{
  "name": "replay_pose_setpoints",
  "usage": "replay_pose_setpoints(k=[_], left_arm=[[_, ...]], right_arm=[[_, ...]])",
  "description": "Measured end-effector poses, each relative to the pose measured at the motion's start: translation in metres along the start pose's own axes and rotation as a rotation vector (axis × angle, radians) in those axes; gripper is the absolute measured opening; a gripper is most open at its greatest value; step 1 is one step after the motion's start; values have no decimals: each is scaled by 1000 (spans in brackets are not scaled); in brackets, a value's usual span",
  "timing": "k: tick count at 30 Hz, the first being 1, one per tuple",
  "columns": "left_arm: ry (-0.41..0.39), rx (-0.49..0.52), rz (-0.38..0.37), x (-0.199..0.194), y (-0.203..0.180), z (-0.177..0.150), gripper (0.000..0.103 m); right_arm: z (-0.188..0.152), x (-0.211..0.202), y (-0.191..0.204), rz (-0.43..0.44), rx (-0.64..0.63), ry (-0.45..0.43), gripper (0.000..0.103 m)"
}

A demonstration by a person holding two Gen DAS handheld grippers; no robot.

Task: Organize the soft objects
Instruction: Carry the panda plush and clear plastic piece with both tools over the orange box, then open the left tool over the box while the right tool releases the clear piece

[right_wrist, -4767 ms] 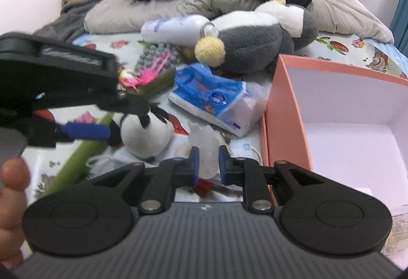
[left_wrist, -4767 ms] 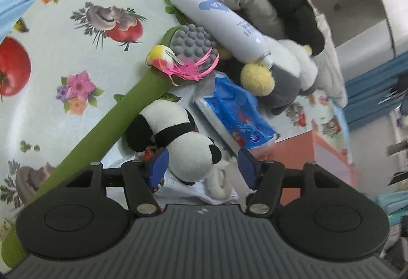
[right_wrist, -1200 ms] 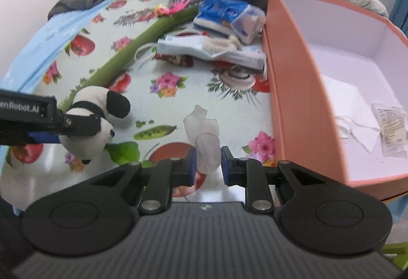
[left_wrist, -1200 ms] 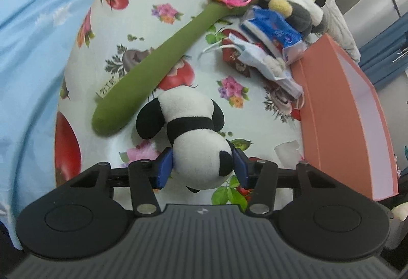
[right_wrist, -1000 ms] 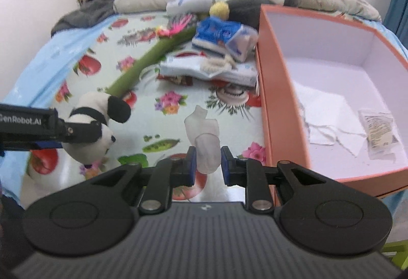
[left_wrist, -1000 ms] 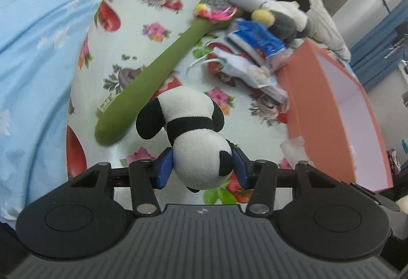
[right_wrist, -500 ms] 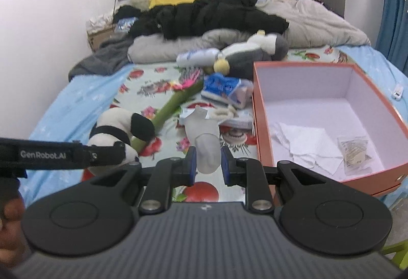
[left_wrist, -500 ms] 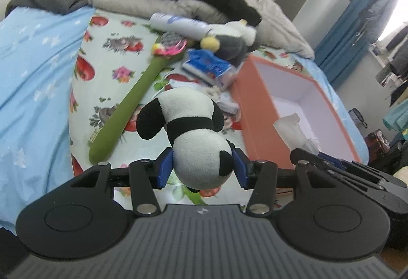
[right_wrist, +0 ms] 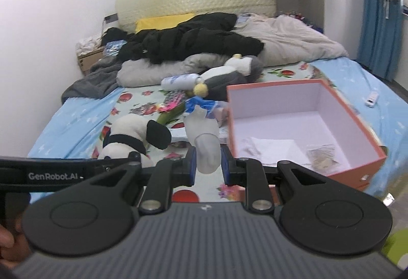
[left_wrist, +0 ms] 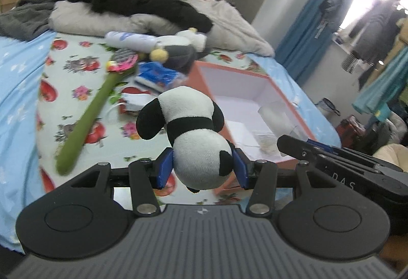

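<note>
My left gripper [left_wrist: 201, 168] is shut on a black-and-white panda plush [left_wrist: 193, 136], held in the air above the bed. In the right wrist view the same panda [right_wrist: 132, 136] shows at the left, beside the left gripper's arm. My right gripper [right_wrist: 207, 164] is shut on a pale sock [right_wrist: 205, 141], also lifted. In the left wrist view the sock [left_wrist: 274, 119] hangs over the orange box [left_wrist: 214, 80]. The orange box [right_wrist: 362, 126] stands open at the right, with white paper and a small packet inside.
On the fruit-print sheet lie a long green plush stick [left_wrist: 86, 121], a blue tissue pack [left_wrist: 155, 75], a white bottle [right_wrist: 179, 80] and a grey penguin plush [right_wrist: 224, 80]. Black and beige bedding [right_wrist: 193, 42] is heaped at the head. A remote [right_wrist: 371, 98] lies at the right.
Both grippers have risen and tilted up, carrying the panda and the sock; the view now takes in the whole bed. The right gripper and sock have come over the box.
</note>
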State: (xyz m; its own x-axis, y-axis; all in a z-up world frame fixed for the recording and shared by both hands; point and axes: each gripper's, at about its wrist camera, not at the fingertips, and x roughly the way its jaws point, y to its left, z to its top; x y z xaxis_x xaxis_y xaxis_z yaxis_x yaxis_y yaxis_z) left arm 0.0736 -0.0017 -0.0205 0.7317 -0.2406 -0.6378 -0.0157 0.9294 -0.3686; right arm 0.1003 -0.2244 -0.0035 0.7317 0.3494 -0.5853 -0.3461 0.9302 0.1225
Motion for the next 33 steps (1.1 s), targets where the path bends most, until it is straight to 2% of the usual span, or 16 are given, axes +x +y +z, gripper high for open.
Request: replay_pose_setpoints(k=[6,15,33], left_arm=[[22,72,-70,12,-35,4,56],[80,131,-119,60,-68,24,56],[233,193,-93,228,-103,85,56]], right_arm=[[-4,-10,-29,-64,68,5,24],[2,16,-69,-100,134,42,24],[26,131,-158,-122,202,159,25]])
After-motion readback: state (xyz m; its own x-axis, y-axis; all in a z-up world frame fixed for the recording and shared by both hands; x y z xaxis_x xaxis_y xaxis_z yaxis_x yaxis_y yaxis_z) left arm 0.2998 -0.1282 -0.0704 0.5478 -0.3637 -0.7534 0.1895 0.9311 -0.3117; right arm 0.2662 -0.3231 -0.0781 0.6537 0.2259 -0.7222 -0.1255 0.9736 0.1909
